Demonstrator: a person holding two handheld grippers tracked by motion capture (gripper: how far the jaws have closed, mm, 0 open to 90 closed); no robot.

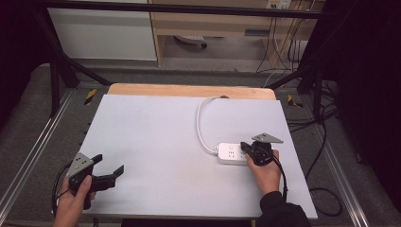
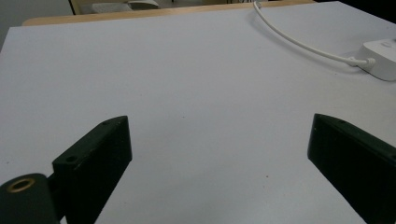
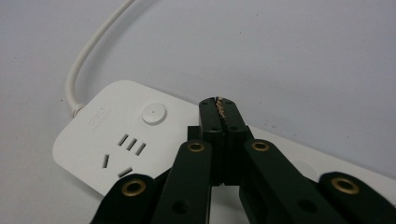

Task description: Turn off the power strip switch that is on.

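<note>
A white power strip (image 1: pixel 231 153) lies flat on the right half of the table, its white cable (image 1: pixel 201 127) curving away to the far edge. My right gripper (image 1: pixel 243 147) hovers over the strip's middle, a hand behind it. In the right gripper view its jaws (image 3: pixel 219 105) are pressed together with nothing between them, just past the strip's round button (image 3: pixel 154 113) and a socket (image 3: pixel 123 151). My left gripper (image 1: pixel 109 165) rests at the table's near left corner, open and empty. In the left gripper view its jaws (image 2: pixel 219 126) stand wide over bare table, with the strip's end (image 2: pixel 380 58) far to the right.
A pale sheet (image 1: pixel 156 137) covers the table, and a wooden strip (image 1: pixel 189 90) shows along the far edge. Black frame bars (image 1: pixel 61 66) stand at both sides. Loose cables (image 1: pixel 326 142) lie on the floor to the right.
</note>
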